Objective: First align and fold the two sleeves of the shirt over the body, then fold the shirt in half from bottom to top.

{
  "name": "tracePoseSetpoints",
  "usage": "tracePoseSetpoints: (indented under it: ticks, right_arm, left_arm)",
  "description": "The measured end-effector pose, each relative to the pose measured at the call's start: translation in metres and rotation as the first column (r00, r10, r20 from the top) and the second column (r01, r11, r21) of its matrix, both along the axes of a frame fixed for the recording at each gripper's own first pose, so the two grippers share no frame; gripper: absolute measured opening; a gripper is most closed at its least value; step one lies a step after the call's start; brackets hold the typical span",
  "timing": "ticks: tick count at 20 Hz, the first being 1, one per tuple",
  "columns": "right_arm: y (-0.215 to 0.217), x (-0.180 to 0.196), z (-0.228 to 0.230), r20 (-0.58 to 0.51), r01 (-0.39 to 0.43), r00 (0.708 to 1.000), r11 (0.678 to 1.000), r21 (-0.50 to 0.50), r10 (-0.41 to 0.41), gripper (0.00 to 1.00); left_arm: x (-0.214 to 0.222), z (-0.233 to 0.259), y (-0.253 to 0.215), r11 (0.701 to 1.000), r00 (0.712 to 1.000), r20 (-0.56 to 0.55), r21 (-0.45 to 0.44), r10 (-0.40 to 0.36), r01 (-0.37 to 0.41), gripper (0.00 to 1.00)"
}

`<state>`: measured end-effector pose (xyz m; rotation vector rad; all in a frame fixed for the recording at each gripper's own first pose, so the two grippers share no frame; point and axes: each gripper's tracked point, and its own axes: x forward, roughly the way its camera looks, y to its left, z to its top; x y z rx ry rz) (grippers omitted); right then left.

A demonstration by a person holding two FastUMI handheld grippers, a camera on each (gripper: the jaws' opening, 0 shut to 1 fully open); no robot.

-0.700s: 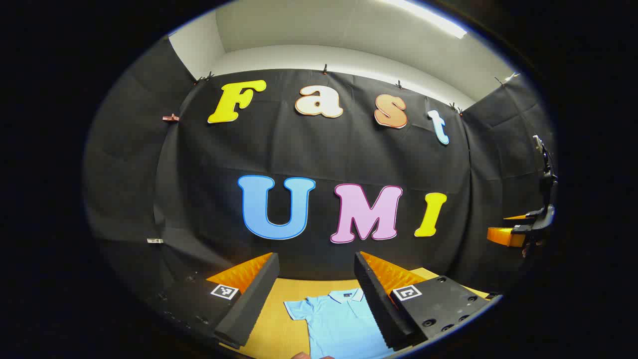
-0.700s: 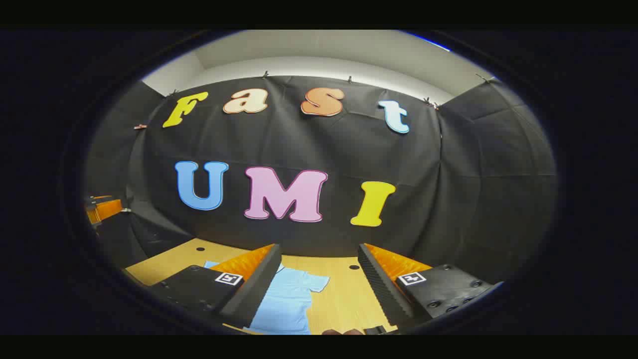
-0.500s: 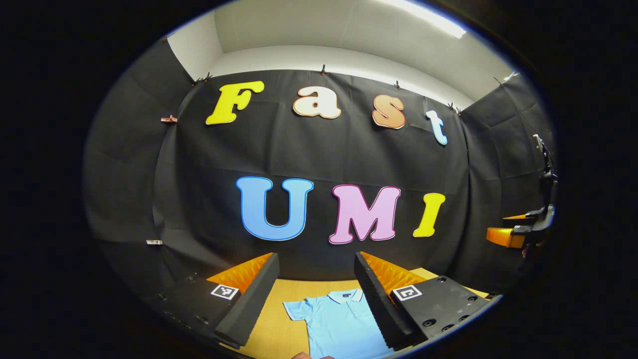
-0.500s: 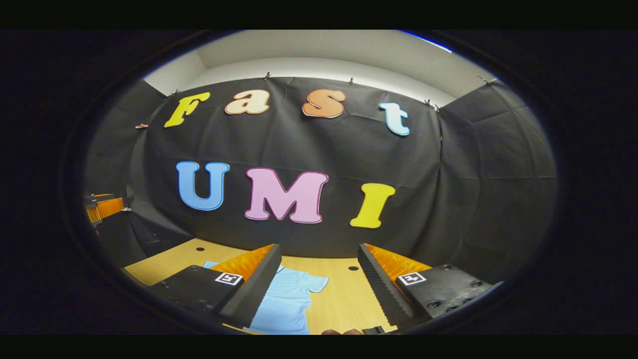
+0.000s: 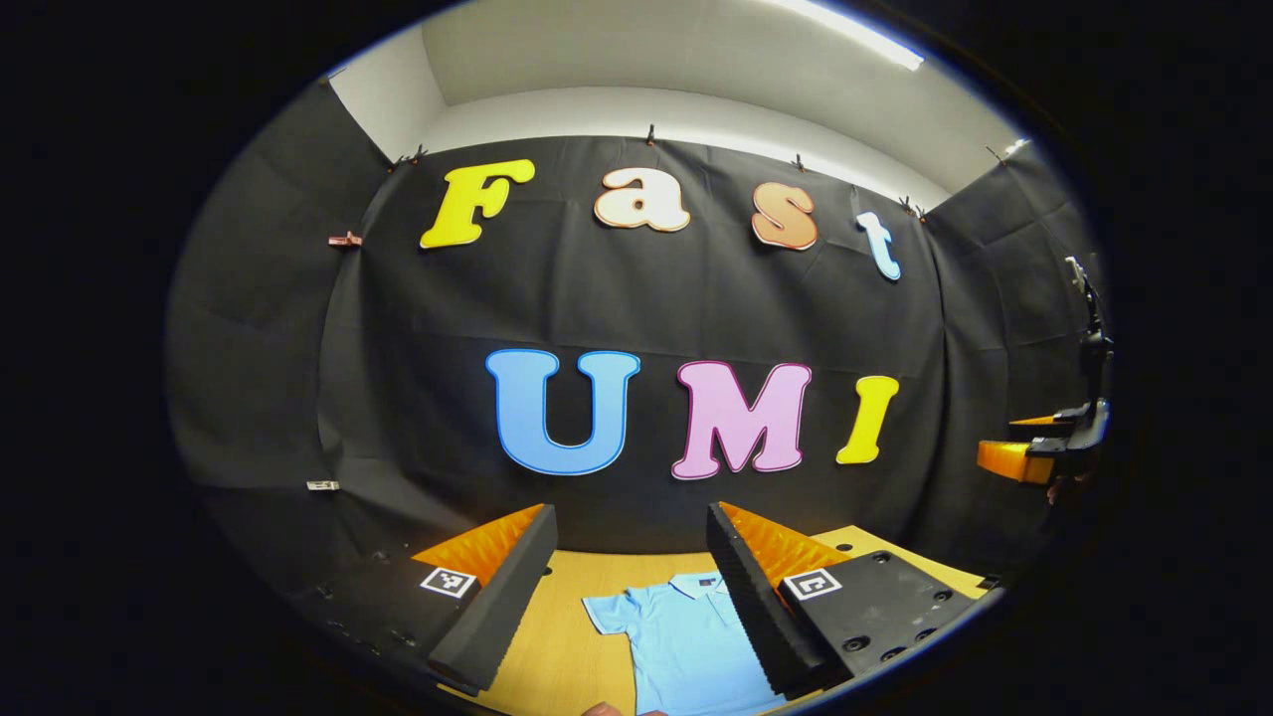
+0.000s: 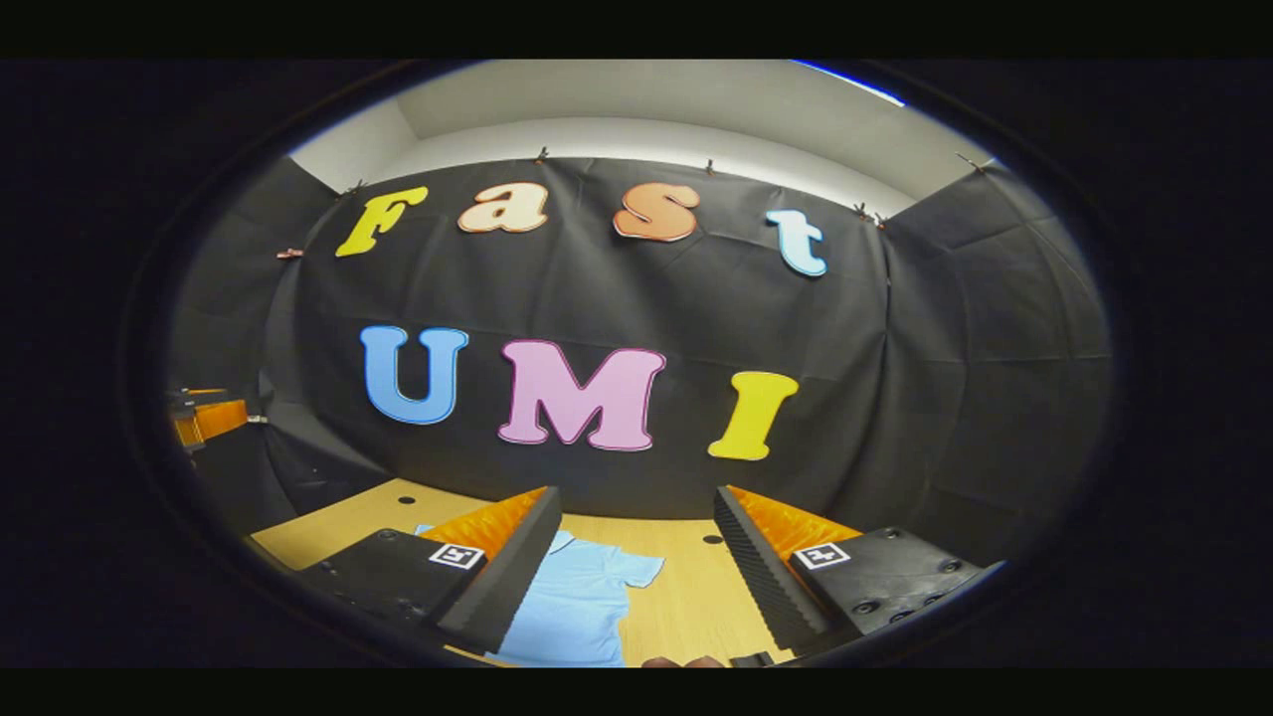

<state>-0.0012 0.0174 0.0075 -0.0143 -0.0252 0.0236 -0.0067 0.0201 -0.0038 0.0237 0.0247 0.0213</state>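
You are holding both grippers above the shirt [image 5: 686, 641], left gripper [image 5: 629, 587] and right gripper [image 6: 636, 572] gaping wide, gripping nothing. The soft, smooth cloth is lying flat on the wooden table [image 6: 686, 607].

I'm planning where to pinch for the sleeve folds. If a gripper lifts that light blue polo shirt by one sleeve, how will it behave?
The light blue polo shirt lies flat and thin on the wooden table, so it is probably floppy and would drape. It looks light. The spread sleeve would likely fold over easily, though the smooth tabletop may let the body slide.
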Motion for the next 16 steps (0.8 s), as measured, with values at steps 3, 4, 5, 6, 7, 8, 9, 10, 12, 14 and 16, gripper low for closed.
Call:
tracePoseSetpoints:
  ticks: [3, 4, 5, 6, 7, 8, 9, 10, 12, 14, 16]
  right_arm:
    - [0.005, 0.010, -0.005, -0.014, -0.028, 1.000, 1.000, -0.009, 0.028, 0.95]
    - [0.008, 0.015, -0.008, -0.026, -0.050, 0.998, 0.999, -0.005, 0.050, 0.96]
    - [0.009, 0.022, -0.008, -0.028, -0.062, 0.998, 0.998, 0.001, 0.062, 0.97]
    - [0.006, 0.032, -0.008, -0.029, -0.063, 0.998, 0.998, 0.004, 0.063, 0.97]
    - [0.002, 0.046, -0.009, -0.034, -0.065, 0.997, 0.998, 0.004, 0.065, 0.97]
    - [0.000, 0.058, -0.015, -0.052, -0.067, 0.996, 0.998, 0.003, 0.067, 0.97]
    - [-0.005, 0.073, -0.022, -0.071, -0.064, 0.995, 0.998, 0.006, 0.064, 0.95]
    - [-0.009, 0.090, -0.029, -0.090, -0.066, 0.994, 0.998, 0.011, 0.067, 0.97]
    - [-0.014, 0.128, -0.046, -0.123, -0.089, 0.988, 0.996, 0.025, 0.091, 0.97]
    - [-0.017, 0.177, -0.075, -0.173, -0.126, 0.976, 0.992, 0.030, 0.129, 0.97]
    - [-0.017, 0.222, -0.112, -0.236, -0.165, 0.957, 0.986, 0.029, 0.168, 0.97]
  left_arm:
    - [0.001, -0.005, 0.003, 1.000, 1.000, -0.013, -0.001, 0.000, 0.000, 0.96]
    - [0.002, -0.007, 0.004, 1.000, 1.000, -0.014, -0.005, 0.000, 0.000, 0.96]
    - [0.004, -0.008, 0.005, 1.000, 1.000, -0.015, -0.010, 0.001, -0.001, 0.96]
    - [0.007, -0.008, 0.005, 1.000, 1.000, -0.017, -0.015, 0.003, -0.003, 0.96]
    - [0.009, -0.011, 0.006, 1.000, 1.000, -0.019, -0.020, 0.006, -0.006, 0.96]
    - [0.013, -0.014, 0.006, 1.000, 1.000, -0.026, -0.024, 0.010, -0.010, 0.96]
    - [0.017, -0.019, 0.004, 0.999, 0.999, -0.033, -0.029, 0.011, -0.012, 0.96]
    - [0.024, -0.022, 0.001, 0.999, 0.999, -0.043, -0.034, 0.008, -0.009, 0.96]
    - [0.037, -0.027, -0.003, 0.999, 0.998, -0.060, -0.032, 0.009, -0.011, 1.00]
    - [0.054, -0.029, -0.005, 0.999, 0.998, -0.053, -0.023, 0.024, -0.026, 0.97]
    - [0.071, -0.032, -0.008, 0.999, 0.998, -0.060, -0.016, 0.037, -0.038, 0.97]
